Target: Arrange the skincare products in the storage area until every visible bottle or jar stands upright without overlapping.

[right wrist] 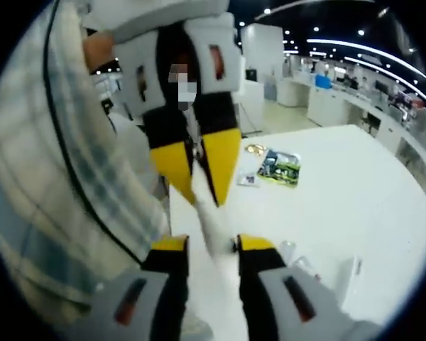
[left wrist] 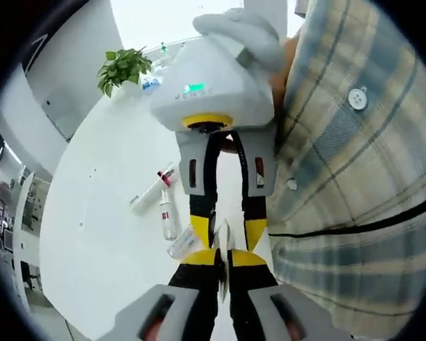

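– Where are the skincare things?

– In the left gripper view three lie flat on the white table (left wrist: 92, 234), at about nine to ten o'clock from the jaw tips: a white tube (left wrist: 150, 190) with a red end, a clear bottle (left wrist: 168, 219) just beside it, and a second clear bottle (left wrist: 184, 243) partly hidden behind the yellow tips. None is upright.

– And the tongs?

– They meet tip to tip over a thin white piece (left wrist: 224, 240). The left tongs (left wrist: 224, 257) are nearly closed, pinching it. The right tongs (left wrist: 226, 231), coming in from twelve o'clock under a gloved hand (left wrist: 245, 35), stand a little wider. In the right gripper view the piece sits in their gap, but I cannot tell whether they grip it.

– Room to move?

– Bare tabletop runs towards nine o'clock to a curved edge, with one potted plant (left wrist: 124, 67) at eleven. A plaid shirt (left wrist: 355, 177) crowds three o'clock. In the right gripper view one green packet (right wrist: 280, 167) lies at one o'clock.
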